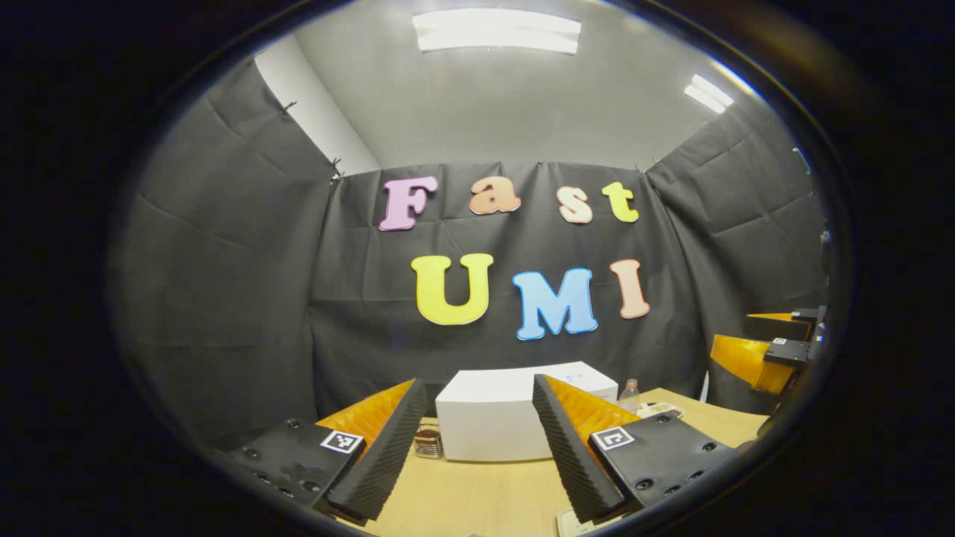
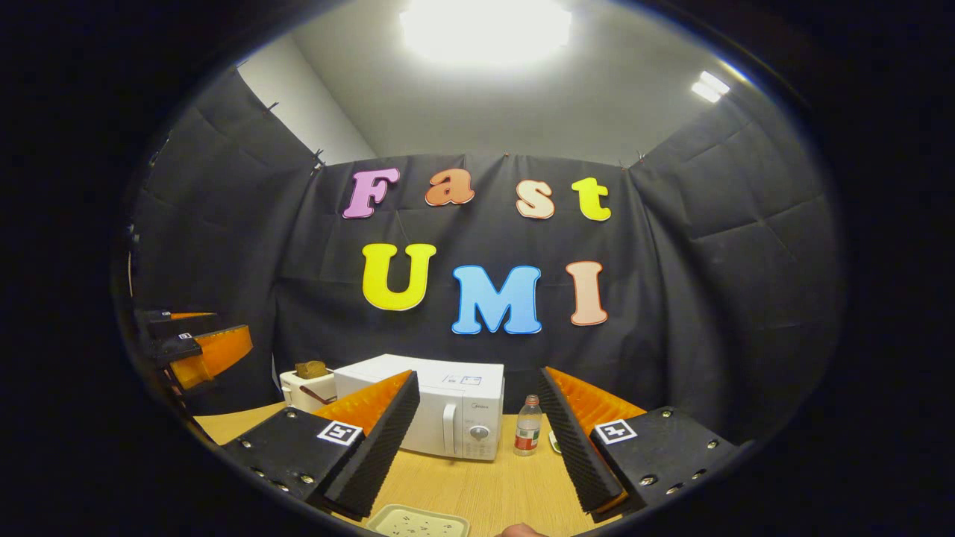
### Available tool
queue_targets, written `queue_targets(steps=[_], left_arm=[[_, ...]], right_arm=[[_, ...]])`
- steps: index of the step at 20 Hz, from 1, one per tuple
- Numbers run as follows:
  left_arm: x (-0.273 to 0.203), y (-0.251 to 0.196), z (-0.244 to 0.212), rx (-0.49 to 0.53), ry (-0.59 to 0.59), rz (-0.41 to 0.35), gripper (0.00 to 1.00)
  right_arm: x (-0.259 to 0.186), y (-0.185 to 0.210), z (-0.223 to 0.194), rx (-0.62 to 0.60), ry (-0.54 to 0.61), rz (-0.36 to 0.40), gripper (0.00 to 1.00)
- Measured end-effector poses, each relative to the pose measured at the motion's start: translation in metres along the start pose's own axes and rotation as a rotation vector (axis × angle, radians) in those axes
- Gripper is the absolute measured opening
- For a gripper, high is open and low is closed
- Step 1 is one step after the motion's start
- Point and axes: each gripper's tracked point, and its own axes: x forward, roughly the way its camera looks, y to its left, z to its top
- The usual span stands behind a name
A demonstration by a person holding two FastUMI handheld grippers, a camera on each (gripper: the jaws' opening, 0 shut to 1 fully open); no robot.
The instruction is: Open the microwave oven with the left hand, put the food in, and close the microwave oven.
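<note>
The wooden table (image 2: pixel 477 485) runs from the near edge of both views back to the black cloth wall. On it stands the white microwave (image 2: pixel 448 414), its door shut; the handle and a round knob show on its front in the right gripper view, where it sits between that gripper's fingers and slightly left of centre. In the left gripper view the microwave (image 1: pixel 492 421) shows as a plain white box between the two fingers. What is inside cannot be seen.

Left of the microwave in the right gripper view is a white toaster (image 2: pixel 307 389) with a brown piece of bread (image 2: pixel 311 368) standing up out of its top. Just right of the microwave stands a small clear bottle (image 2: pixel 527 426), upright and close to the knob side but apart from it. At the near edge lies a pale tray (image 2: pixel 421 520); its contents are too dim to tell.

The left gripper (image 1: pixel 477 447) has its jaws wide apart with nothing between them. The right gripper (image 2: pixel 477 447) is likewise spread wide and bare. Bare table lies between each gripper and the microwave.

A small dark, ridged object (image 1: pixel 428 443) sits beside the microwave's left corner in the left gripper view.
</note>
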Motion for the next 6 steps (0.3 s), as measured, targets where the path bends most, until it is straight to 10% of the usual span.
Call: queue_targets(steps=[6], left_arm=[[-0.0013,0.0007,0.0007,-0.002,0.003,0.000,0.95]], right_arm=[[0.0005,0.0022,0.0035,0.003,-0.004,0.004,0.97]])
